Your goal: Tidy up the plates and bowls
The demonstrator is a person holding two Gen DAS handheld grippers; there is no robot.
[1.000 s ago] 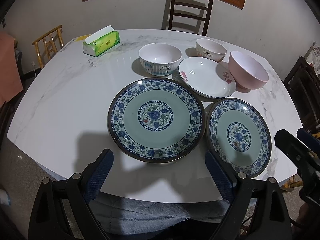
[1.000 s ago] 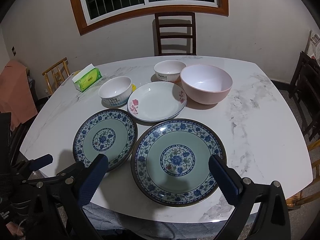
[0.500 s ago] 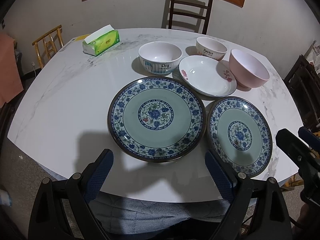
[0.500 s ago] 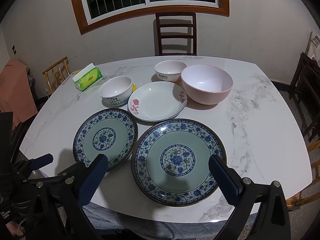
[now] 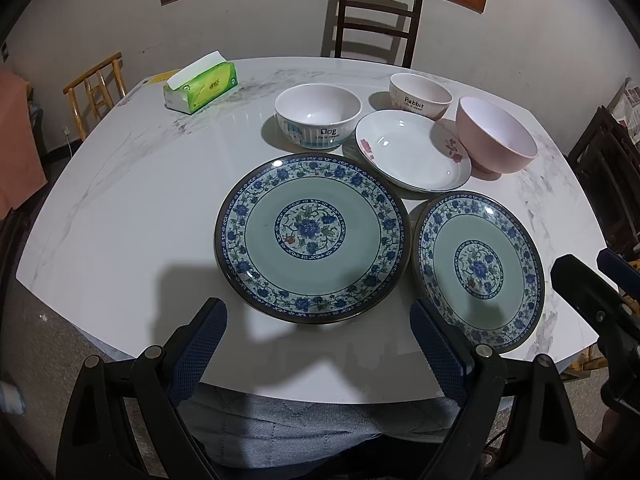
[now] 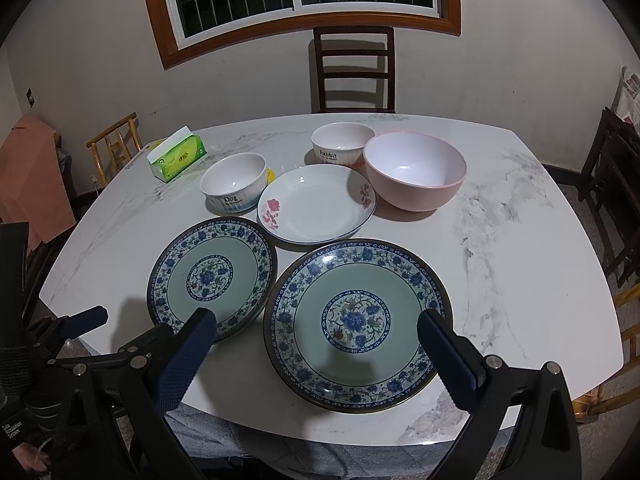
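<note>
Six dishes lay unstacked around the white floral plate [image 6: 316, 204] — two blue plates [image 6: 358, 322] nearer, three bowls [image 6: 416, 170] behind — while left gripper [image 5: 318, 334] and right gripper [image 6: 316, 340] hovered agape, empty; nothing sorted yet.

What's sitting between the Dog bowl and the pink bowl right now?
The white flowered plate lies between the Dog bowl and the pink bowl, clearest in the right wrist view.

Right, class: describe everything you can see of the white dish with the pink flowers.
The white flowered dish is shallow, round and glossy, seemingly ceramic, with a thin blue rim line and two pink flower prints on opposite inner walls. It sits upright and empty on the marble table, among three bowls and two blue plates; contact unclear.
</note>
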